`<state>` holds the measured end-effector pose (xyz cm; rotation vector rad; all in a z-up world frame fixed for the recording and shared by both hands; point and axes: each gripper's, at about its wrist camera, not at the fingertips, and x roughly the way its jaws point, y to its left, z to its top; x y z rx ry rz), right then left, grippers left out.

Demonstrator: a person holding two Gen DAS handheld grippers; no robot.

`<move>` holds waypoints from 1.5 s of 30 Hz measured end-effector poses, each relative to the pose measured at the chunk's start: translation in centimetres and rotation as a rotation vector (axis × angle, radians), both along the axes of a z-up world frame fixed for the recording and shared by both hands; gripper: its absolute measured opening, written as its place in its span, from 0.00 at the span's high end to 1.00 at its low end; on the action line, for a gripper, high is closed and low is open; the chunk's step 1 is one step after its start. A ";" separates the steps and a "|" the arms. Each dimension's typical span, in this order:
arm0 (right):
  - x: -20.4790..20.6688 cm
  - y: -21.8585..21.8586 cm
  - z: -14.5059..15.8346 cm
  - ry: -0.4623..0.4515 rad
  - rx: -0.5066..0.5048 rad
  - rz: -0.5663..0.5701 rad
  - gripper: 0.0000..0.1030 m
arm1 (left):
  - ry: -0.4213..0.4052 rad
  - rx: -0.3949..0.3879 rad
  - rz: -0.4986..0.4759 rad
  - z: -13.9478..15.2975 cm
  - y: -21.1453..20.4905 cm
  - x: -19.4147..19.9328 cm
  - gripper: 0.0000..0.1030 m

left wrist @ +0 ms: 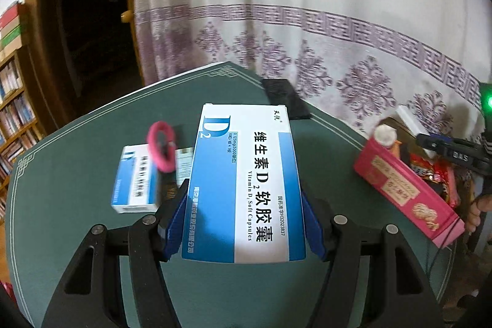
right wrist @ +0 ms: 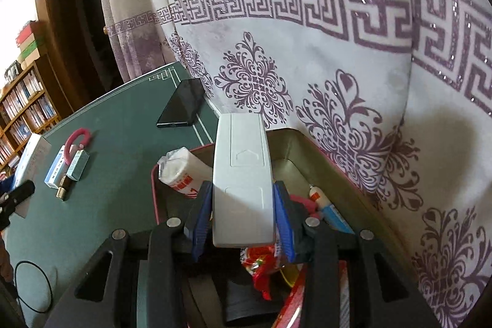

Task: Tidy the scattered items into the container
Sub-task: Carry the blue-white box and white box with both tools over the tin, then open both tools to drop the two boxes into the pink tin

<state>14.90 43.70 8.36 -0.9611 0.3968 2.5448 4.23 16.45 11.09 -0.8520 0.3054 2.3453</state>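
Both jaws loaded, carrying toward the pink tin.

Left wrist view: my left gripper (left wrist: 246, 223) has its jaws clamped on the flanks of a vitamin D2 capsule box (left wrist: 246, 183), held above the green worktop (left wrist: 77, 235); a smaller blue-and-white box (left wrist: 135, 180) and a pink ring (left wrist: 161, 149) lie beyond it, and the pink container (left wrist: 409, 189) sits off to the right, well apart. I judge I should keep the box level and hold it back until the other hand clears the opening.

Right wrist view: my right gripper (right wrist: 243, 217) grips a white remote control (right wrist: 243, 180), back side up, over the container (right wrist: 289, 149), which is already crowded with a tissue roll (right wrist: 181, 171) and red wrappers (right wrist: 261, 266). I would lower it into the barer far corner before letting go, so it lies flat.
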 end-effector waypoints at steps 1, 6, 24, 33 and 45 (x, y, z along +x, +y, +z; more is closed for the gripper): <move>0.0 0.3 0.0 -0.006 -0.002 -0.005 0.58 | 0.001 -0.005 -0.008 0.1 0.5 0.4 0.35; 1.0 1.4 0.1 -0.014 0.002 -0.053 0.58 | 0.010 -0.020 -0.061 0.5 3.1 1.8 0.35; 6.5 -0.3 0.9 0.056 0.092 -0.026 0.58 | -0.036 -0.032 -0.273 -0.1 12.9 6.3 0.35; 7.4 0.1 0.6 0.059 0.089 -0.021 0.58 | -0.034 -0.049 -0.360 -0.2 18.0 7.9 0.35; 7.5 1.0 0.3 0.058 0.062 -0.037 0.56 | -0.134 -0.027 -0.360 -1.8 20.9 6.6 0.34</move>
